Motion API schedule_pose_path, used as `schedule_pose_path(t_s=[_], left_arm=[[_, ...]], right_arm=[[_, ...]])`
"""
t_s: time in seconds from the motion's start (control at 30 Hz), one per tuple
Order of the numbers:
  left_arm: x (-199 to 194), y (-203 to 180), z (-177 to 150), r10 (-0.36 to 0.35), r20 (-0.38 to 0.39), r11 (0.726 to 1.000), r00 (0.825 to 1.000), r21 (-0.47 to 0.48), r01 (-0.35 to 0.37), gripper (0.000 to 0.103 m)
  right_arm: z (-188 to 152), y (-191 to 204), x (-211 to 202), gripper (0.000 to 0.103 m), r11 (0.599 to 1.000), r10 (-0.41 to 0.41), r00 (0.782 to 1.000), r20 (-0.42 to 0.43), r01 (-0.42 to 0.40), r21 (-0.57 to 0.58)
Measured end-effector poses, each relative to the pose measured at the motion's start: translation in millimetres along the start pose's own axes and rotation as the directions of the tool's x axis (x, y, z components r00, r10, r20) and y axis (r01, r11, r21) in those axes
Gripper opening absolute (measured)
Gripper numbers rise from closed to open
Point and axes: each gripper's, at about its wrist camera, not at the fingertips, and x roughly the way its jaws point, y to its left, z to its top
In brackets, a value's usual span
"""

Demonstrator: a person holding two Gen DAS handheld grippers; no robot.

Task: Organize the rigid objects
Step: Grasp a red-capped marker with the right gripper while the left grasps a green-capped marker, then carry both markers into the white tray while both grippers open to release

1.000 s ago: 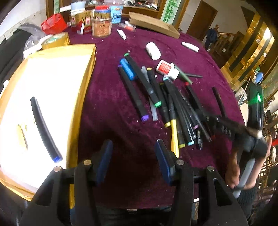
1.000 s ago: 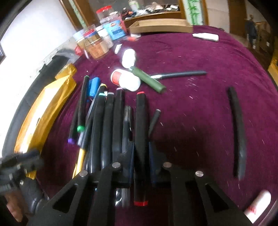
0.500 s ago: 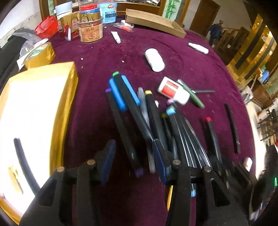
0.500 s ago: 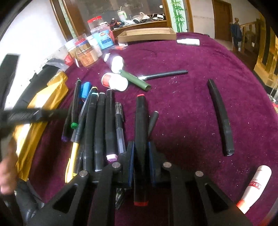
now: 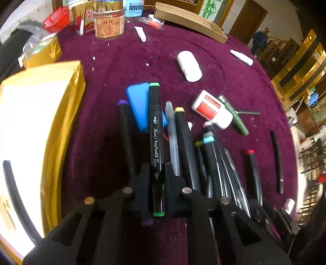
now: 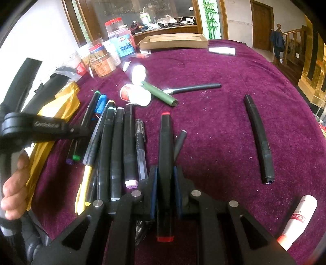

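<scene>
Several black markers with coloured caps lie in a pile (image 6: 114,146) on the purple velvet table. My left gripper (image 5: 155,169) is over the pile's left side. Its jaws are closing, and the pads press on a black green-capped art marker (image 5: 155,126) that runs lengthwise between them. My right gripper (image 6: 165,169) is shut on a black red-capped marker (image 6: 166,132), which points away from the camera just right of the pile. A gold box (image 5: 77,85) with a white inside stands at the left, with one long black marker (image 5: 16,199) in it.
A white bottle with a red label (image 5: 212,112), a green pen (image 5: 236,120) and a white capsule (image 5: 189,65) lie beyond the pile. Jars (image 5: 109,24) and a cardboard tray (image 5: 189,18) stand at the back. A curved black strip (image 6: 257,138) and a white tube (image 6: 299,218) lie right.
My left gripper moved right, from beside the gold box to the marker pile, and its open jaws closed onto the green-capped marker. The right gripper kept its grip on the red-capped marker.
</scene>
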Motion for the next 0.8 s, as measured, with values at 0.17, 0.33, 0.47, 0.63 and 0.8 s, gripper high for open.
schedule_pose_path(t_s=[0.17,0.33,0.47,0.63,0.8], left_arm=[[-22,4,-28,-0.076,0.026,0.997,0.997,0.007,0.076,0.012],[-32,4,-68,-0.115,-0.014,0.993,0.993,0.033,0.115,0.012],[-43,2,-82,-0.082,0.04,0.995,0.996,0.053,0.08,0.012],[-61,2,-92,-0.138,0.046,0.989,0.989,0.065,0.135,0.012],[-77,17,-105,-0.206,0.057,0.978,0.977,0.047,0.203,0.012]], right_arm=[[-1,1,0,0.013,1.0,0.001,1.0,0.0,-0.001,-0.007],[-1,3,1,0.013,1.0,0.0,1.0,-0.005,0.0,-0.018],[-3,7,0,0.013,0.999,-0.004,1.0,-0.001,0.004,-0.038],[-7,8,-13,0.013,0.999,0.024,0.998,0.06,-0.022,-0.041],[-17,6,-37,0.013,0.985,0.15,0.979,0.139,-0.16,0.066]])
